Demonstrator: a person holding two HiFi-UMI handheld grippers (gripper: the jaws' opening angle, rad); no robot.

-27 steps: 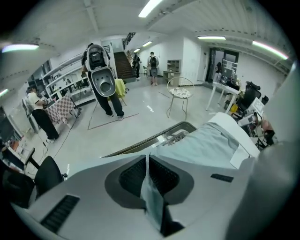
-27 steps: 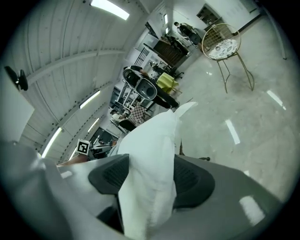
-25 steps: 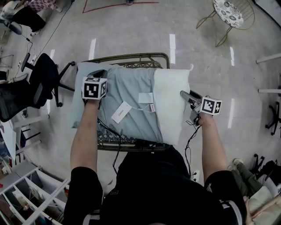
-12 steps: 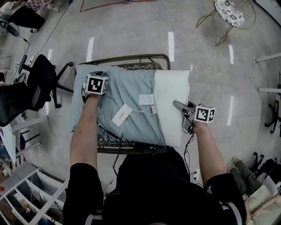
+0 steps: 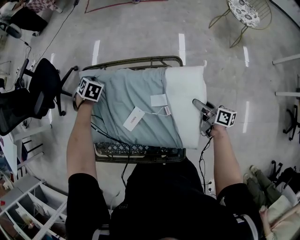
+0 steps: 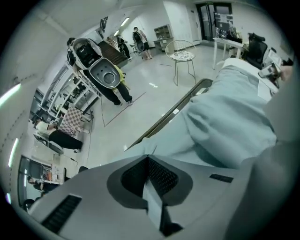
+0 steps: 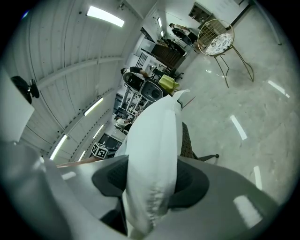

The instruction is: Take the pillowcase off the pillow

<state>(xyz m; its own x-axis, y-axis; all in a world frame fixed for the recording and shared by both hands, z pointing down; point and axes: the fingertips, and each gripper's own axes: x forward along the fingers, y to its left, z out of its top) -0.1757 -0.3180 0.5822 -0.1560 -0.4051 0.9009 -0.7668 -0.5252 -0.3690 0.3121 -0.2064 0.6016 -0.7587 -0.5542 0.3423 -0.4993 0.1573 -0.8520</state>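
Having shifted outward, the left hand-held gripper pinches the pillowcase's edge while the right hand-held gripper's jaws have just been closing on the bare pillow, readying the pull.

A black office chair is seen at nine o'clock, a round wire-framed chair at one o'clock, and white shelving at seven o'clock.
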